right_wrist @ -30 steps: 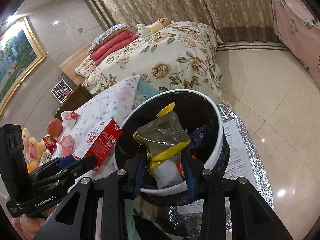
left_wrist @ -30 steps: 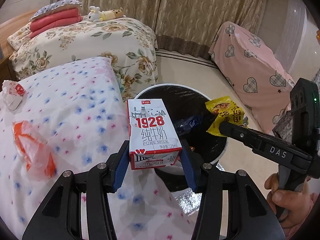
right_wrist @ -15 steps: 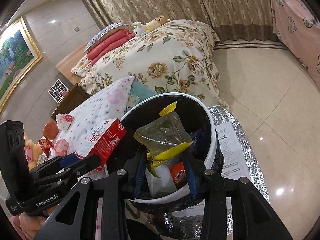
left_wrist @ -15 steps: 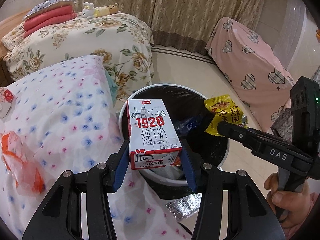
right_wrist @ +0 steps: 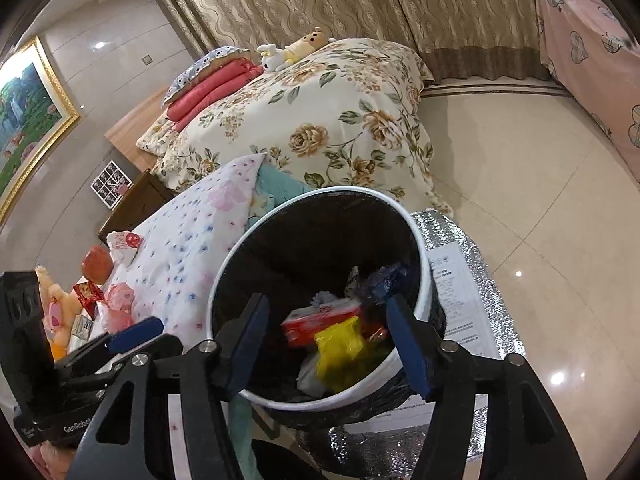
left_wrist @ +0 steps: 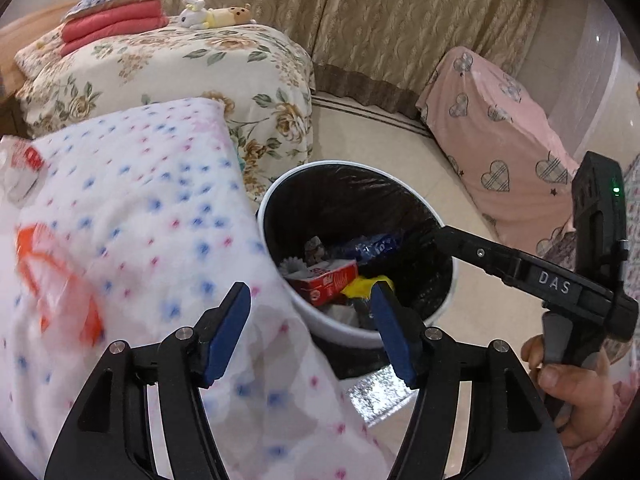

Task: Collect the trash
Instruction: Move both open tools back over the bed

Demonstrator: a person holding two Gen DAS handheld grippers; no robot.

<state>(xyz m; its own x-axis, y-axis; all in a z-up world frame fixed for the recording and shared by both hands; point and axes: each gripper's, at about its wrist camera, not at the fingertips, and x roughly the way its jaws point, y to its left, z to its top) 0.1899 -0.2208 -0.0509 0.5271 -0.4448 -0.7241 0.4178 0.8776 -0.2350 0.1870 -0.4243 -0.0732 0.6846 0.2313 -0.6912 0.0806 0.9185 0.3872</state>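
Milk carton (left_wrist: 326,283) and yellow wrapper (right_wrist: 340,350) lying inside the bin (right_wrist: 422,240), on the other rubbish. Left gripper (left_wrist: 310,330) spread wide, holding nothing; right gripper (right_wrist: 326,346) likewise agape above the rim. Drop step looks done. Next, probably: swing back over the spotted quilt (left_wrist: 140,208) for the orange bag (left_wrist: 56,276) near its edge. Open room there; bin rim close beside.

The left wrist view looks down over its tongs (left_wrist: 310,326) from the dotted quilt's (left_wrist: 132,216) edge, near the trash bin (left_wrist: 352,330). The right wrist view hangs closer above that bin (right_wrist: 416,240). Both share the bin and floral bed (right_wrist: 320,120).
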